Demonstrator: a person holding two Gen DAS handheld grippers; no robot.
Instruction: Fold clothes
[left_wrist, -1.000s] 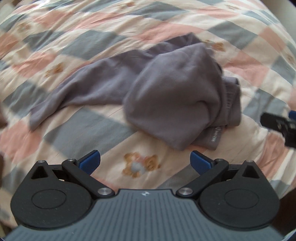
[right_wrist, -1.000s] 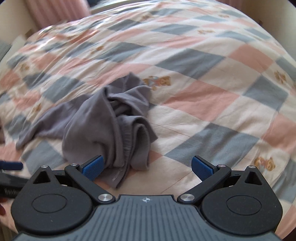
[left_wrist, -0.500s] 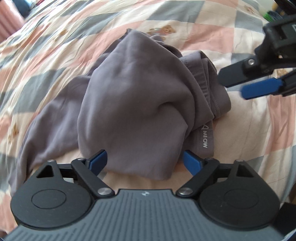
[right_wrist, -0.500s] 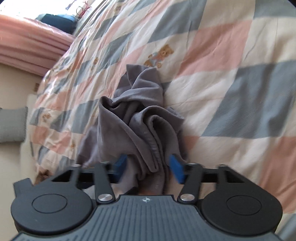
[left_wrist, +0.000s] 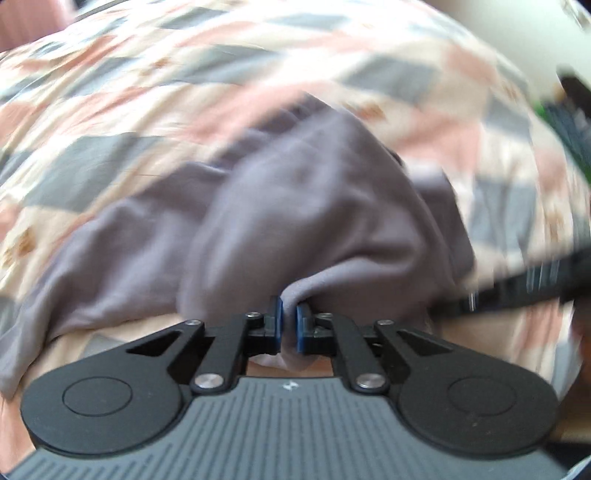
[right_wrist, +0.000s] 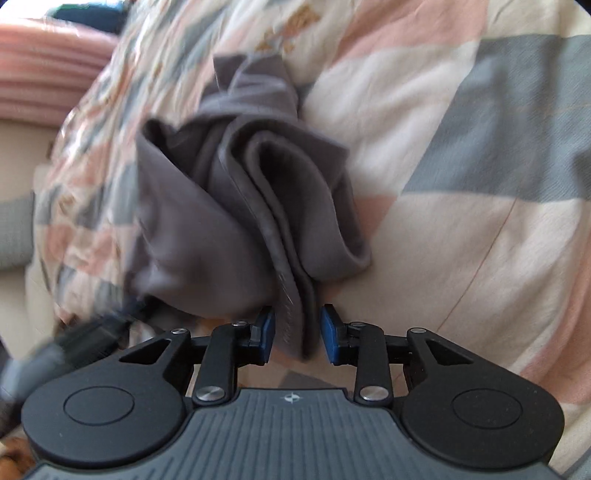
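inspector: where was the garment?
assistant: the grey-purple sweatpants (left_wrist: 303, 206) lay bunched on the checked quilt (left_wrist: 92, 162), one leg trailing off to the left.
inspector: and the left gripper (left_wrist: 289, 325)?
assistant: clenched on a pinch of the near fabric edge, blue pads almost meeting.
inspector: the right gripper (right_wrist: 297, 334)?
assistant: its jaws straddled the folded waistband (right_wrist: 295, 310), narrowed but with gaps showing; whether it gripped could not be told. both views were blurred.
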